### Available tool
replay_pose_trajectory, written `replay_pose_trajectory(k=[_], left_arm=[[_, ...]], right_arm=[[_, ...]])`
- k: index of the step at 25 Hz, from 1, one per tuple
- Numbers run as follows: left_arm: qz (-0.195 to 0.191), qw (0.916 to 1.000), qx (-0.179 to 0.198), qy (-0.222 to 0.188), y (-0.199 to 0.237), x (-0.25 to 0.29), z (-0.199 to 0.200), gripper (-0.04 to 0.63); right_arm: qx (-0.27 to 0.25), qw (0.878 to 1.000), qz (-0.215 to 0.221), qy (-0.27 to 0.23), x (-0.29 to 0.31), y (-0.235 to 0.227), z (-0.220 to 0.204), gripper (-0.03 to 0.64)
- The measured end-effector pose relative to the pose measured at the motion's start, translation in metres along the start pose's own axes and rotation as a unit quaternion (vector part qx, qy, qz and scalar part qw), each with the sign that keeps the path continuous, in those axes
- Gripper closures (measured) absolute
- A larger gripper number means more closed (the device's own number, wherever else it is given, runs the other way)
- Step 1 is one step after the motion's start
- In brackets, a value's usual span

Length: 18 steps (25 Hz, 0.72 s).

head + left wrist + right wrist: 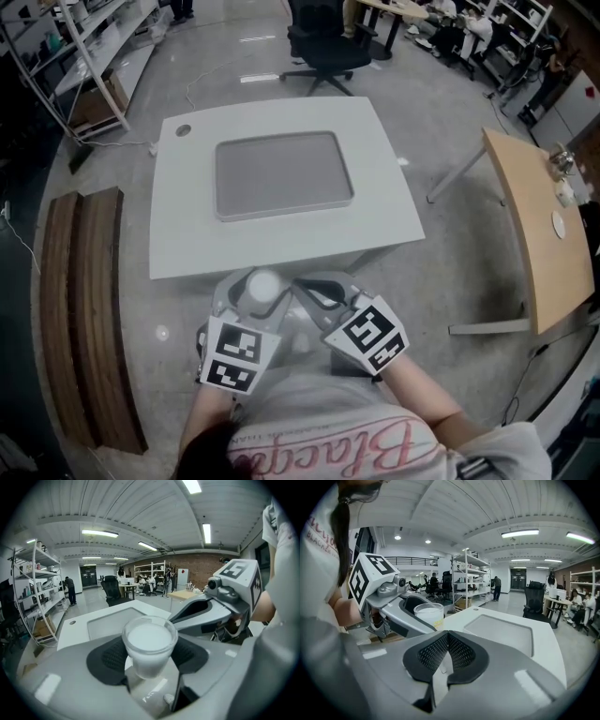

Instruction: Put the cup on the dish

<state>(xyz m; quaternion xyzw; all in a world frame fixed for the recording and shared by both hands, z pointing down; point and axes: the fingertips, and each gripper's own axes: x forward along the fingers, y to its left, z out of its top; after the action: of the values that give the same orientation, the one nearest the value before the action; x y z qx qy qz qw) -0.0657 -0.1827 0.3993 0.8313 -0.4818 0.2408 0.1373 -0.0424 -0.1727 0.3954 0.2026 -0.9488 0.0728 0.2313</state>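
A white table (187, 239) stands in the middle. A black office chair (328, 42) is at 12 o'clock, and a wooden desk (534, 225) at 3 o'clock.

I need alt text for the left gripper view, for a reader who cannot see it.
The left gripper holds a white cup upright between its dark pads. Beyond it stands a white table with an empty grey dish, and the right gripper is at the right.

Left hand-held gripper (262, 292) clamps the cup (149, 643); right hand-held gripper (446, 645) closed empty, side by side
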Motion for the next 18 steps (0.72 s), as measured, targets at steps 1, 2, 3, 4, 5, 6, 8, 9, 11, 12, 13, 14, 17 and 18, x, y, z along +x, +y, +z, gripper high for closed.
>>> replay_pose_trajectory(k=[1,2,3,4,5,6,8,9,11,12,13,14,17,18], left_arm=[[0.001,1.0000,0.003,0.001,0.003,0.003,0.002,0.336],[0.002,1.0000,0.005,0.001,0.006,0.007,0.004,0.336],[0.002,1.0000,0.006,0.000,0.008,0.010,0.007,0.336],[0.001,1.0000,0.006,-0.002,0.010,0.012,0.009,0.336],[0.000,1.0000,0.004,-0.004,0.012,0.015,0.011,0.336],[-0.001,1.0000,0.001,-0.005,0.014,0.017,0.012,0.334],[-0.004,1.0000,-0.003,-0.006,0.020,0.022,0.015,0.334],[-0.005,1.0000,-0.003,-0.006,0.024,0.025,0.017,0.336],[-0.009,0.9999,-0.002,-0.008,0.029,0.031,0.021,0.336],[-0.010,0.9999,-0.002,-0.010,0.032,0.034,0.023,0.336],[-0.010,0.9999,-0.002,-0.012,0.035,0.038,0.025,0.334],[-0.008,0.9999,-0.002,-0.012,0.038,0.042,0.027,0.335],[-0.002,0.9999,-0.001,-0.010,0.049,0.058,0.032,0.335],[-0.002,1.0000,-0.001,-0.010,0.053,0.064,0.034,0.336]], right_arm=[[0.003,1.000,0.001,-0.001,0.003,-0.005,0.001,0.615],[0.005,1.000,0.001,-0.002,0.005,-0.009,0.004,0.615],[0.005,1.000,0.000,-0.004,0.007,-0.014,0.006,0.615],[0.004,1.000,-0.002,-0.005,0.009,-0.018,0.009,0.615],[0.005,1.000,-0.004,-0.007,0.011,-0.022,0.011,0.615],[0.006,1.000,-0.007,-0.008,0.013,-0.025,0.012,0.615],[0.011,1.000,-0.013,-0.009,0.017,-0.032,0.016,0.615],[0.012,1.000,-0.018,-0.008,0.020,-0.035,0.017,0.615],[0.016,1.000,-0.026,-0.009,0.023,-0.043,0.019,0.615],[0.020,0.999,-0.028,-0.011,0.025,-0.047,0.020,0.615],[0.027,0.999,-0.031,-0.012,0.026,-0.052,0.021,0.615],[0.036,0.999,-0.034,-0.014,0.028,-0.057,0.021,0.615],[0.057,0.997,-0.050,-0.012,0.036,-0.074,0.021,0.615],[0.061,0.997,-0.056,-0.011,0.038,-0.080,0.022,0.615]])
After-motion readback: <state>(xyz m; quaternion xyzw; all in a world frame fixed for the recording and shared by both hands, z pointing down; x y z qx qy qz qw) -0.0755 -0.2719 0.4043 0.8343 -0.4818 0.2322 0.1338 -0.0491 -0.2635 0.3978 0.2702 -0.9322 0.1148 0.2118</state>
